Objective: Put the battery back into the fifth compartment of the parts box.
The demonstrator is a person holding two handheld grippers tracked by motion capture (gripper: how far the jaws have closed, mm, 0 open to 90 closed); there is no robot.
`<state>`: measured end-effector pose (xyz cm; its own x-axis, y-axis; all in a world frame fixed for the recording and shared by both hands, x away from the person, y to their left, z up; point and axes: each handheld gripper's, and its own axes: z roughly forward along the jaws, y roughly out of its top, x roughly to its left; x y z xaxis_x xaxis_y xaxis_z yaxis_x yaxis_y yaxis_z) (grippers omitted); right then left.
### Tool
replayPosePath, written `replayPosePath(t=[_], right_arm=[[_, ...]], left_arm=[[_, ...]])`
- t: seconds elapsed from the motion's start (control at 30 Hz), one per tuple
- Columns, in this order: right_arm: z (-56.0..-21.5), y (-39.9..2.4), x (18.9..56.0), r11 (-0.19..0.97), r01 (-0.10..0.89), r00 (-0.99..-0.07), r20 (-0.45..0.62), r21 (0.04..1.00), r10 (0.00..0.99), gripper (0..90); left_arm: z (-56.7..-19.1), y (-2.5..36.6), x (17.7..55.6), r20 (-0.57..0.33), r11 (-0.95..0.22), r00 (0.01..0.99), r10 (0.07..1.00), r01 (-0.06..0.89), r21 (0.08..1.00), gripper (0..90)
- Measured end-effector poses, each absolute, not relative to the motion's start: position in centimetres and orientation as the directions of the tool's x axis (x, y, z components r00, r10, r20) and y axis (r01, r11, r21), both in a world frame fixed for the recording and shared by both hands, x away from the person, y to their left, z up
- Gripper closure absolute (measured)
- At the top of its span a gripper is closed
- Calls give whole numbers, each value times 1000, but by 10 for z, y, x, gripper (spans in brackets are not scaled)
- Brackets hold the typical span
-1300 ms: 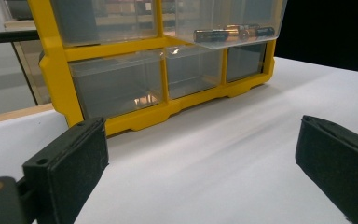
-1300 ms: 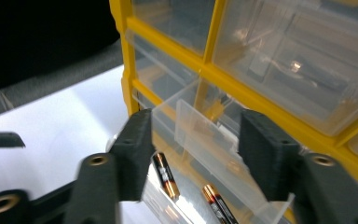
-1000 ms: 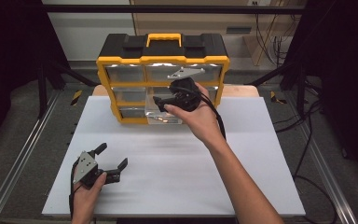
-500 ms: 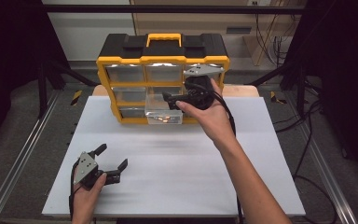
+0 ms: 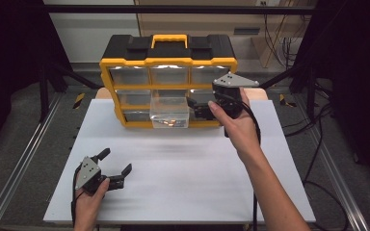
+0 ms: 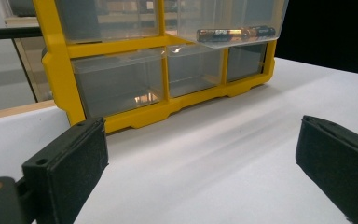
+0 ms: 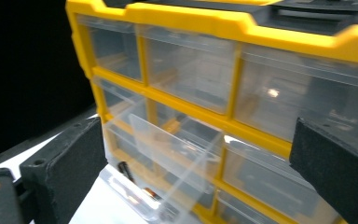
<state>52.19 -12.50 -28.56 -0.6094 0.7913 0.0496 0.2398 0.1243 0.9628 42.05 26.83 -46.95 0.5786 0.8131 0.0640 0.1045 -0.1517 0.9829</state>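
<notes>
1. Since the earlier frame the right gripper (image 5: 200, 108) has slid rightward, its jaws just opening, nothing between them.
2. The left gripper (image 5: 112, 162) rests released on the table (image 5: 183, 173).
3. The pulled-out drawer (image 5: 169, 114) lies just left of the right jaws.

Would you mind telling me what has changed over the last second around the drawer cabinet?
The right gripper has moved rightward, away from the pulled-out middle drawer, and its jaws have just been opening, with nothing between them. The drawer stays pulled out, batteries inside. The left gripper rests open on the table as before, and the cabinet has not moved.
</notes>
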Motion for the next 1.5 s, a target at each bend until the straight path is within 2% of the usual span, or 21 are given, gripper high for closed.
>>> replayPosePath(t=[0.37,0.97,1.5], right_arm=[[-287,-170,509,54,193,-524,56,980,850,49],[-299,-209,489,54,178,-500,43,983,865,55],[-330,-234,476,53,181,-492,43,982,869,53]], left_arm=[[-469,270,420,58,-145,575,816,106,984,22],[-468,274,420,51,-131,565,823,102,986,23],[-468,274,420,45,-130,572,819,108,986,23]])
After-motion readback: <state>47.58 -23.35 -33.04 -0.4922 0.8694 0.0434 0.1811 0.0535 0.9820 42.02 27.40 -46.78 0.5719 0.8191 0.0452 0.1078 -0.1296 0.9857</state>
